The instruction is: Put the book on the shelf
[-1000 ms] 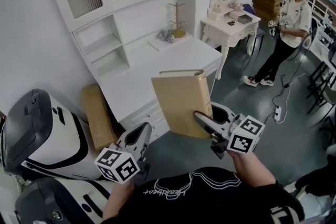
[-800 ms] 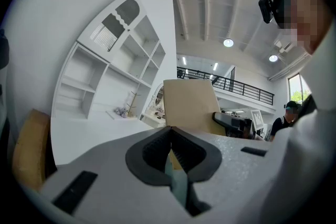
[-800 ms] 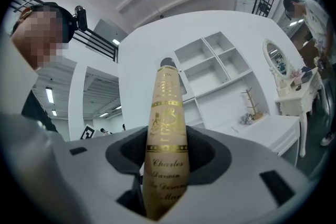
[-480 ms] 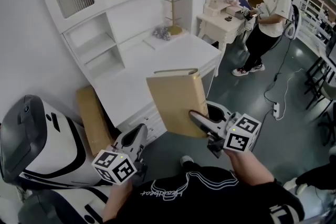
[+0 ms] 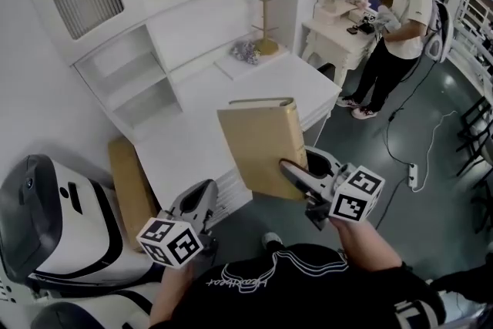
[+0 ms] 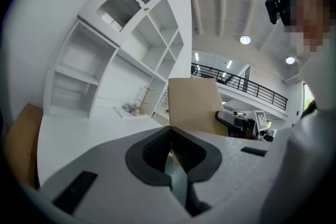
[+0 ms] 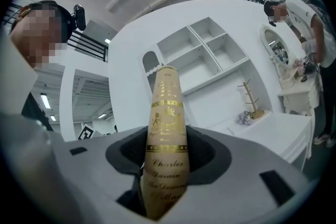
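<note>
Over the near edge of the white desk (image 5: pixel 192 135), my right gripper (image 5: pixel 299 172) is clamped on the book (image 5: pixel 260 144), low down by the spine. It's upright, well short of the shelf (image 5: pixel 127 77). Left gripper (image 5: pixel 202 198) is closed on nothing. With a grip that low, I reckon the tall book could swing or slip out.

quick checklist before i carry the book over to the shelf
1. Tan hardback book clamped in right gripper: ok.
2. Book upright, spine facing that gripper: ok.
3. Left gripper shut, empty: ok.
4. White shelf unit's low open compartments free: ok.
5. Book within reach of a compartment: not ok, it hangs at the white desk's near edge.
6. Standing person clear of path: ok.
</note>
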Demonstrator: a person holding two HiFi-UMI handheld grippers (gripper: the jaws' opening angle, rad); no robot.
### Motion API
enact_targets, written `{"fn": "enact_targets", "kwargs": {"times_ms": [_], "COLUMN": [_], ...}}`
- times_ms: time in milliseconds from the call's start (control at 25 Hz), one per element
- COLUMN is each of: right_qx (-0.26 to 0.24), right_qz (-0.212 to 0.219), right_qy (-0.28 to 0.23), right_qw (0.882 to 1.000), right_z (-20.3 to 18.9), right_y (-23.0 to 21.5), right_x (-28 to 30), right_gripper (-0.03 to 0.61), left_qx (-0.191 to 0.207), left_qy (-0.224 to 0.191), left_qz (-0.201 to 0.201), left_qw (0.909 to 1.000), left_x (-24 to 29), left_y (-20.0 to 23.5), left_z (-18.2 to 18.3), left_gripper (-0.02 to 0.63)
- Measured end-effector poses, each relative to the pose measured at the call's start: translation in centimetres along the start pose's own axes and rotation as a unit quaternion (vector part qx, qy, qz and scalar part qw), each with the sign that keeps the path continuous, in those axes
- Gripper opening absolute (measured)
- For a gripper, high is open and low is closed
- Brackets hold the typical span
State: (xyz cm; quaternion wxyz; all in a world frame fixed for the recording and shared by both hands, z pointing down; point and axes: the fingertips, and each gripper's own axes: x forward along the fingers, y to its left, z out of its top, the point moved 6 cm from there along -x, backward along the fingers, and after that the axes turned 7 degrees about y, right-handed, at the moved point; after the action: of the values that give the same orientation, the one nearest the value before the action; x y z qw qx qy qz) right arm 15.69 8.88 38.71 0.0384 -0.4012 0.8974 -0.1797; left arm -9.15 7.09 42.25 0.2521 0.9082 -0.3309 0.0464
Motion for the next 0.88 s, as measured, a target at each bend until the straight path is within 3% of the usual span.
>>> {"fn": "enact_targets", "kwargs": {"times_ms": [240,480,680,880], "right_qx": [-0.009,-0.028,-0.032,-0.050], "right_qz": [0.010,0.028,0.044,0.056], "right_qy": [-0.002,-0.015,-0.030,-0.048], "right_qw": [1.000,0.999,0.998,0.996], "right_z": [3.7,8.0,10.7,13.5], "right_y": [-6.7,-11.8,-13.4,-13.8], "right_x": [2.6,5.1,7.1,9.9], "right_gripper": [0.204,0.204,0.204,0.202], "left_qx": [-0.008,0.044,0.009,0.028], "left_qy": [0.007,-0.008,-0.018,-0.021], "left_qz": [-0.008,0.013,-0.013,0.001], "left_qw": [0.9999,0.9989,0.9997,0.9994], "left_x": [7.0,11.5,12.3,12.6], "left_y": [1.5,1.9,2.7,4.3], "left_z": [3.2,6.7,8.6,10.0], "left_gripper": [0.003,0.003,0.003,0.003]}}
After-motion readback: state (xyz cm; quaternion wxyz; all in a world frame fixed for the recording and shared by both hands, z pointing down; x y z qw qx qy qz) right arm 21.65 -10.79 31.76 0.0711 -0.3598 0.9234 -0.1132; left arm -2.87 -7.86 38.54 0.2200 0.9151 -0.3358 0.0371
